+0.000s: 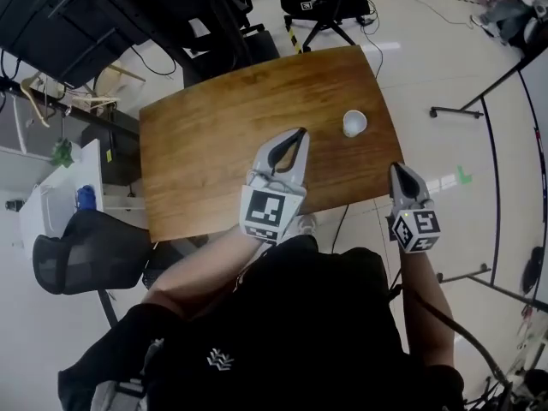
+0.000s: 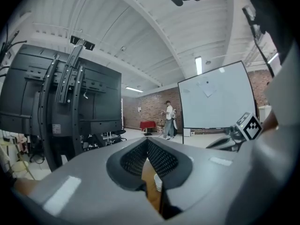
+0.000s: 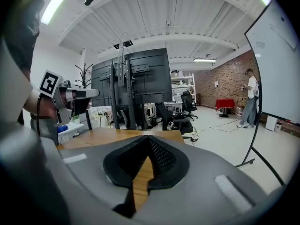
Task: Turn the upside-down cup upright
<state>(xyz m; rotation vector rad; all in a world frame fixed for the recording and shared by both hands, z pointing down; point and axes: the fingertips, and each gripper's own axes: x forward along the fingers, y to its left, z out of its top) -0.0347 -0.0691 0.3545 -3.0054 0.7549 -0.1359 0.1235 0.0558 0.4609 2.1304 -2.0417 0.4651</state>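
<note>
A small white cup [image 1: 354, 123] stands alone on the wooden surface [image 1: 205, 135], toward its far right side; from here I can't be sure which end is up. The left gripper [image 1: 299, 134] hangs over the surface just short of it, jaws pressed together on nothing. The right gripper [image 1: 399, 169], off the near right edge, is likewise closed and empty.

Bare table [image 1: 197, 144] wood lies open between the left gripper [image 1: 300, 133] and the 1 cup [image 1: 354, 123] on it.

The cup [image 1: 354, 123] is white, the table [image 1: 205, 144] brown wood-grain.
</note>
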